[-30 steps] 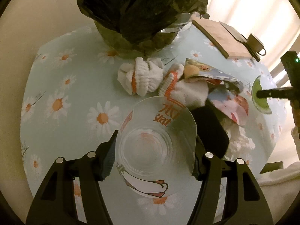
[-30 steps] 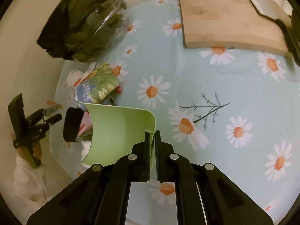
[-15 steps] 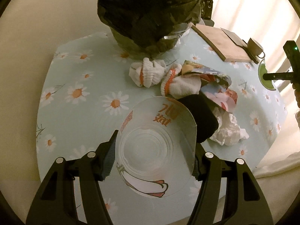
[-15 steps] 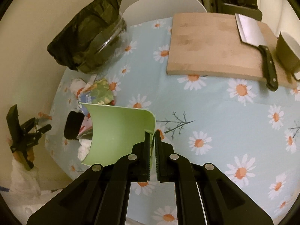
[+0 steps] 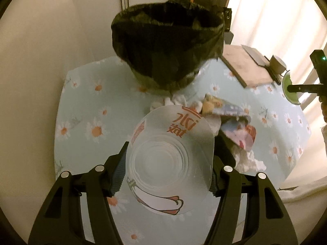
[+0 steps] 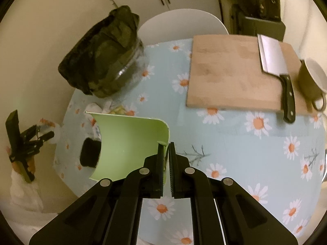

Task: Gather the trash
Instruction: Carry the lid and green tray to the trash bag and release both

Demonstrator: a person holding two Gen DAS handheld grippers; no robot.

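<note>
My left gripper (image 5: pixel 169 163) is shut on a clear plastic cup (image 5: pixel 163 159) with red print, held mouth-up above the daisy tablecloth (image 5: pixel 85 155). Beyond it stands the bin lined with a black bag (image 5: pixel 169 47), mouth open. Trash lies between: rolled socks (image 5: pixel 175 101), a colourful snack wrapper (image 5: pixel 229 110), crumpled tissue (image 5: pixel 251 161) and a black item (image 5: pixel 224 149). My right gripper (image 6: pixel 166 153) is shut on the edge of a curved green paper cup piece (image 6: pixel 130 147), lifted over the table; the bin (image 6: pixel 102 61) sits far left in that view.
A wooden cutting board (image 6: pixel 235 69) with a cleaver (image 6: pixel 273 61) and a mug (image 6: pixel 312 77) occupy the table's far right. A white chair back (image 6: pixel 184 24) stands behind the table. A cream wall lies to the left. The other gripper (image 6: pixel 22 143) shows at the left edge.
Both grippers have risen with their loads, so the table looks smaller and farther. The bin's open mouth has come into the left wrist view. Grips are unchanged.
</note>
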